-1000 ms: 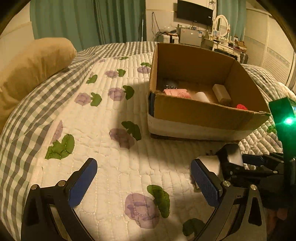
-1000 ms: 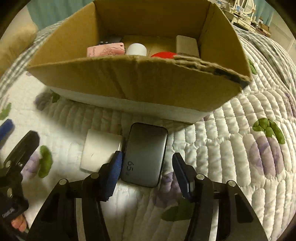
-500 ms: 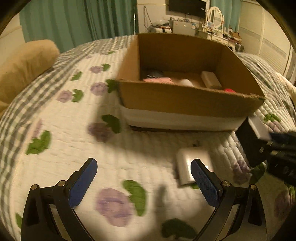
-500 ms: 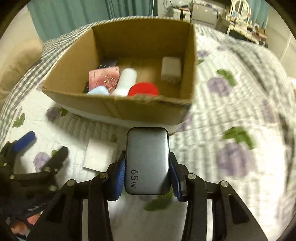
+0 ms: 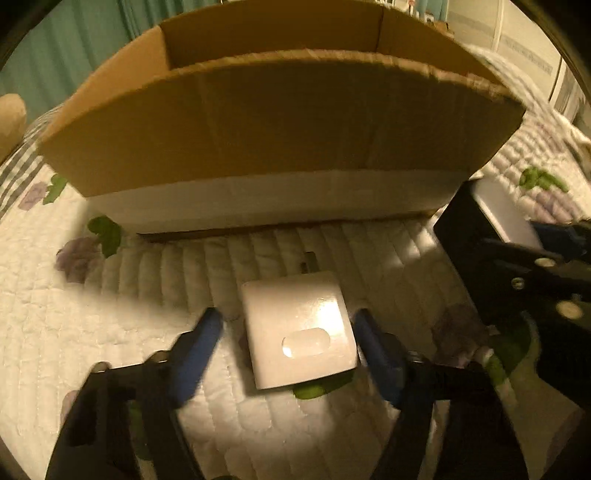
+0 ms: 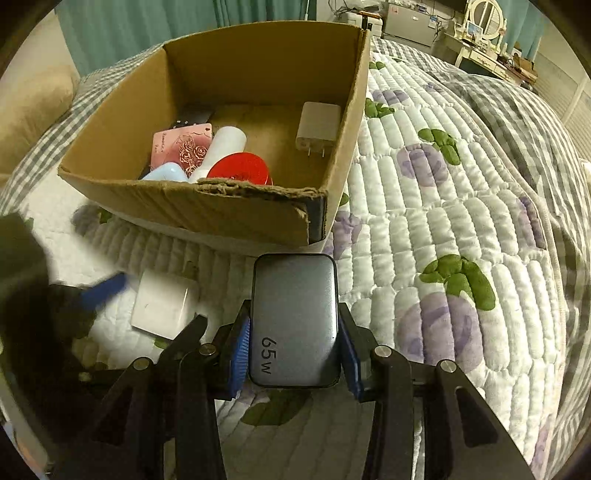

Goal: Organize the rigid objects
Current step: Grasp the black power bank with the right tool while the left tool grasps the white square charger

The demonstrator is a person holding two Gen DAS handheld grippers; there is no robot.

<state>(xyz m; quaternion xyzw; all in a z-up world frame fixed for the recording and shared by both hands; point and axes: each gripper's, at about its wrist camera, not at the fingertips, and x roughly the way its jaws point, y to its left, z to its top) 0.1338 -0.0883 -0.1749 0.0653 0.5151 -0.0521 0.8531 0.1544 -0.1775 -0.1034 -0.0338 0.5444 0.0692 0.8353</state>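
My right gripper (image 6: 293, 347) is shut on a grey 65W charger (image 6: 294, 317) and holds it above the quilt, in front of the cardboard box (image 6: 221, 218). The box holds a white plug adapter (image 6: 317, 123), a pink card (image 6: 183, 147), a white tube (image 6: 223, 147), a red lid (image 6: 240, 171) and a light blue item (image 6: 166, 173). My left gripper (image 5: 288, 339) is open, its blue fingers on either side of a white square charger (image 5: 299, 334) lying on the quilt; the charger also shows in the right wrist view (image 6: 162, 304).
The box's front wall (image 5: 280, 122) fills the left wrist view just beyond the white charger. The flowered quilt (image 6: 461, 221) spreads to the right. A tan pillow (image 6: 29, 110) lies at the left. A dresser with a mirror (image 6: 487, 33) stands at the back.
My right gripper closed on the grey charger and lifted it off the quilt. My left gripper moved forward and right to straddle the white charger, and its jaws narrowed.
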